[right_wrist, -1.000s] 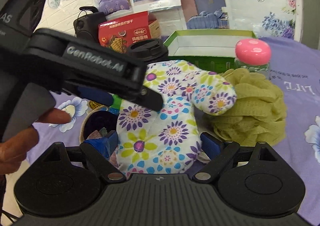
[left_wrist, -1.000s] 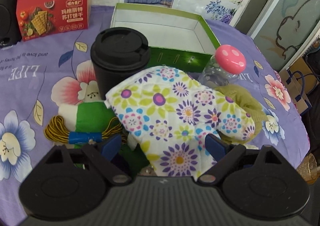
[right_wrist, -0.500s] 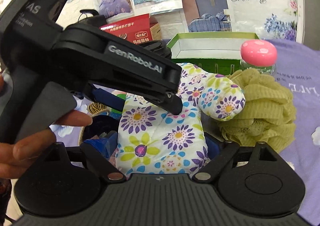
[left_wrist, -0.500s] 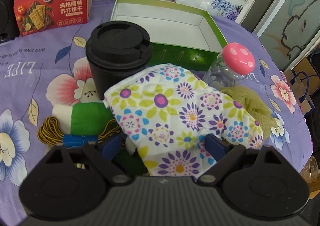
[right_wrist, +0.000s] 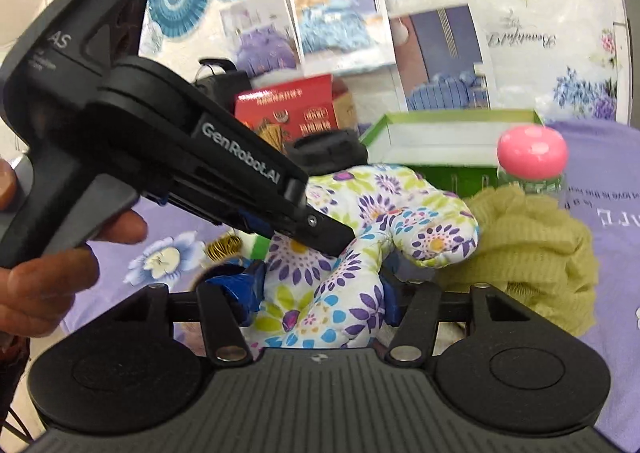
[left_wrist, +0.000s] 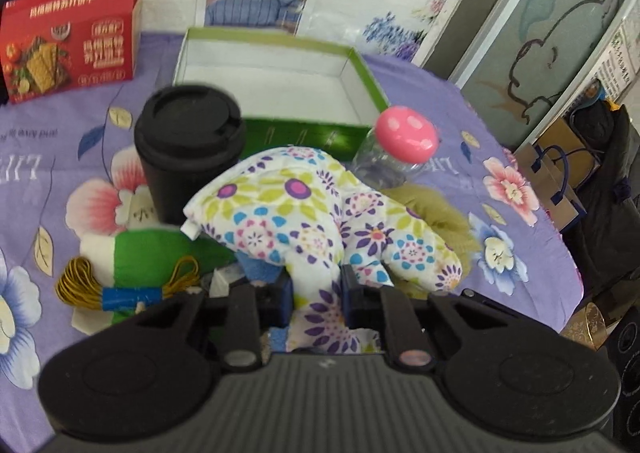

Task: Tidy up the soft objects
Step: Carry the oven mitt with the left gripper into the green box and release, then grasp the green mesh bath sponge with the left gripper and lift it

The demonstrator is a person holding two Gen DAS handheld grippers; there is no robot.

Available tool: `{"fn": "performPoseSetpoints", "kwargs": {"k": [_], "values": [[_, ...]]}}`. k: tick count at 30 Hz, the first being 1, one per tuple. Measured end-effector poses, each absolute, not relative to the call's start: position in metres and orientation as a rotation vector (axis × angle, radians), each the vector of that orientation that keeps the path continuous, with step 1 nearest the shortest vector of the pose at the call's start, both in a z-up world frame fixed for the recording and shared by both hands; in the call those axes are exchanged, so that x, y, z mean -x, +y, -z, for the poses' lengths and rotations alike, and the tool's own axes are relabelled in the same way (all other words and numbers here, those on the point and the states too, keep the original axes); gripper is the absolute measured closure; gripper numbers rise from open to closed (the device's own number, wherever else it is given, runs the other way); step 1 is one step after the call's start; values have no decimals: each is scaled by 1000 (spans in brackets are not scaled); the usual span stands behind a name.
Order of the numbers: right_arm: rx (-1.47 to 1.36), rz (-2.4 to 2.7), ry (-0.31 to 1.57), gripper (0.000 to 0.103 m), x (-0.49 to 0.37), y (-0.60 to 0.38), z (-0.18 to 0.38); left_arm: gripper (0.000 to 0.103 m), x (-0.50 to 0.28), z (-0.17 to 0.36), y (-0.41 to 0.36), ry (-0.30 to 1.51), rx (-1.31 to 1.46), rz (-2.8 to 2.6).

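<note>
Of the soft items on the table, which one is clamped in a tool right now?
The floral oven mitt: the left tool is shut on it. The green mesh sponge and green plush lie untouched.

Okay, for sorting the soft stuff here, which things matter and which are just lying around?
Part of the job:
- floral oven mitt, pinched by the left tool and the right tool
- yellow-green bath pouf
- green open box

Just lying about:
- black lidded cup
- red cracker box
- pink-capped bottle
- gold cord bundle
</note>
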State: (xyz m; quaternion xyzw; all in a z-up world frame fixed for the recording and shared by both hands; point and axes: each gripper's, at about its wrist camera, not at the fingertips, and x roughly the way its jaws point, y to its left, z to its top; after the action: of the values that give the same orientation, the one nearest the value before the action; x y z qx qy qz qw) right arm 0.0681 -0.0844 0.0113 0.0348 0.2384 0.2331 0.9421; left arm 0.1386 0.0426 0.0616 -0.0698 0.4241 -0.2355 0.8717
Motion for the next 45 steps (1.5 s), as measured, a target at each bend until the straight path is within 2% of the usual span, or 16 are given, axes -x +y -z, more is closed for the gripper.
{"fn": "performPoseSetpoints", "kwargs": {"k": [7, 11, 15, 18, 19, 20, 21, 23, 31, 36, 41, 44, 45], "values": [[-41, -495, 375, 61, -100, -94, -52, 90, -168, -121, 38, 761, 139, 494], [14, -520, 360, 59, -157, -100, -86, 90, -221, -145, 32, 730, 135, 452], [59, -534, 416, 57, -222, -105, -104, 89, -286, -142, 29, 762, 162, 423], [50, -526, 471, 54, -265, -111, -99, 76, -339, -125, 26, 822, 179, 376], [42, -520, 496, 54, -279, -113, -94, 49, -354, -117, 25, 844, 174, 355], [32, -508, 554, 54, -295, -115, -87, 31, -368, -108, 25, 866, 163, 314], [22, -488, 601, 54, -307, -117, -82, 24, -376, -102, 27, 868, 151, 266], [20, -455, 641, 54, -319, -125, -74, 24, -385, -94, 35, 861, 124, 188], [-65, -406, 564, 54, -300, -167, -78, 23, -377, -95, 77, 845, 233, 121], [-81, -382, 502, 53, -268, -173, -94, 22, -327, -106, 69, 801, 154, 142], [-90, -370, 451, 52, -200, -169, -105, 20, -258, -110, 68, 756, 98, 184], [-125, -378, 449, 51, -157, -167, -101, 13, -214, -103, 73, 752, 77, 205], [-136, -376, 452, 51, -146, -166, -98, 0, -200, -99, 76, 749, 70, 208]]}}
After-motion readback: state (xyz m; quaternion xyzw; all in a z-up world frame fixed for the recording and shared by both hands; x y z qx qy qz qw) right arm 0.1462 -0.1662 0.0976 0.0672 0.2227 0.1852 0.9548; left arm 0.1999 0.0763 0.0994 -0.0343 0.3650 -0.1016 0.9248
